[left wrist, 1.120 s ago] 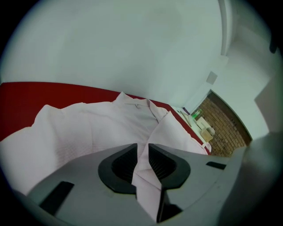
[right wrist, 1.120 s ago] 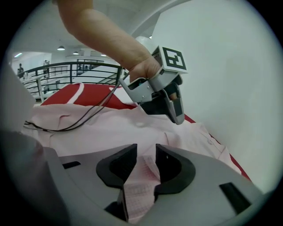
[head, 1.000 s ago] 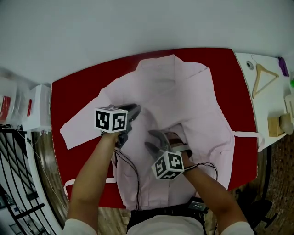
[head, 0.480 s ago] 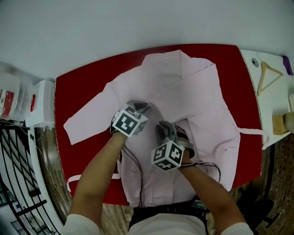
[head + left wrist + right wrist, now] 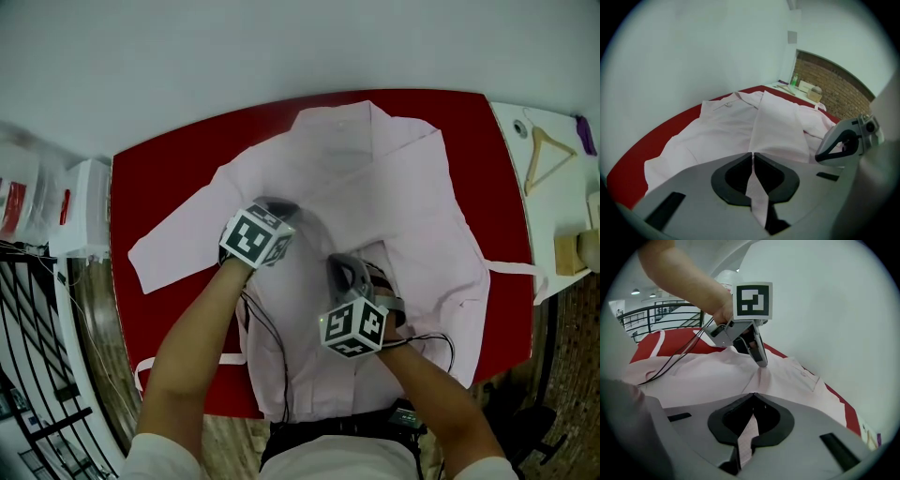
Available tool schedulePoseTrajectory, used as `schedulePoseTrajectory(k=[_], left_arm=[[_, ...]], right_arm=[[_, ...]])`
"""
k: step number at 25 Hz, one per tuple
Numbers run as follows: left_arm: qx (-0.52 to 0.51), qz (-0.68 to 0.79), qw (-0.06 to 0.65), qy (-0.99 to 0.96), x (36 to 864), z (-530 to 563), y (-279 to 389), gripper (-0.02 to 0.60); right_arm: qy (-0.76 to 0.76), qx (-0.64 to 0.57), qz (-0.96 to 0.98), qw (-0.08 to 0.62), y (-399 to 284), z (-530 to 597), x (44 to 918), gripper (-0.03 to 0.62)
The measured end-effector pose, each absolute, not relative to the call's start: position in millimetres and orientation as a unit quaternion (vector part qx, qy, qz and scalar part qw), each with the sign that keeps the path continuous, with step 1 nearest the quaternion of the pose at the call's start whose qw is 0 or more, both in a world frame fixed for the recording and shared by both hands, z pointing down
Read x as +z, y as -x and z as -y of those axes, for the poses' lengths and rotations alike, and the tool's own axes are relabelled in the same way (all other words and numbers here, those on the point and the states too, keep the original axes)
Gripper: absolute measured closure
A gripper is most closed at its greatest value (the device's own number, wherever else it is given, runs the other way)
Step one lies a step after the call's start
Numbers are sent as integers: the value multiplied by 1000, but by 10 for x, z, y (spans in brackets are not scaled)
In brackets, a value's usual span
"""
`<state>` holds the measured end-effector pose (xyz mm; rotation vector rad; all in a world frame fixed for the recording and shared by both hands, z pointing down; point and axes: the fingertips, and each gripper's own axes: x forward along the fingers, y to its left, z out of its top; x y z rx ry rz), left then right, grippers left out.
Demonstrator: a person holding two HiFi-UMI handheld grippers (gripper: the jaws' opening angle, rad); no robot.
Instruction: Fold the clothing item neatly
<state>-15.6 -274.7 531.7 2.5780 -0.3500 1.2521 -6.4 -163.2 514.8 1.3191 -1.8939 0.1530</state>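
Shirt (image 5: 394,178): pale pink, spread flat across the red table (image 5: 159,187), collar toward the far edge, one sleeve extended to the left. A white side table (image 5: 553,202) carrying a wooden hanger (image 5: 548,150) stands just beside the table's right end. A dark railing (image 5: 37,394) shows at the left.

Left gripper (image 5: 279,208): jaws have just been closing and are now together, pinching a raised fold of fabric near the garment's middle.

Right gripper (image 5: 343,269): jaws have just been closing and now clamp a fabric ridge, apparently the front placket, nearer the person.

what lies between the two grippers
Only pink shirt, raised in a crease from the right gripper to the left gripper; the right gripper view shows it.
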Motion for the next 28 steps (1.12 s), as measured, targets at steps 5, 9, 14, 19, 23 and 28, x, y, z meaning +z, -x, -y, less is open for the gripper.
schedulePoseTrajectory(k=[5,9,14,19,23,28], left_arm=[[441,110,129,-882,5265,2782,372,561],[448,120,141,-875,5318,2782,527,561],[407,136,179,-885,5203,2688,611,561],[342,172,227,-895,5029,2602,733,561],[265,231,274,-895,4848,2599,924,561],[150,300,328,-883,4563,2448,1177,560]], right_arm=[[-511,47,755,408,95,1587,5162,579],[-510,43,759,403,122,1635,5164,577],[-468,75,759,446,173,1569,5435,577],[-459,70,759,456,165,1493,5478,577],[-460,58,769,441,203,1496,5337,577],[-439,35,794,420,294,1505,5142,577]])
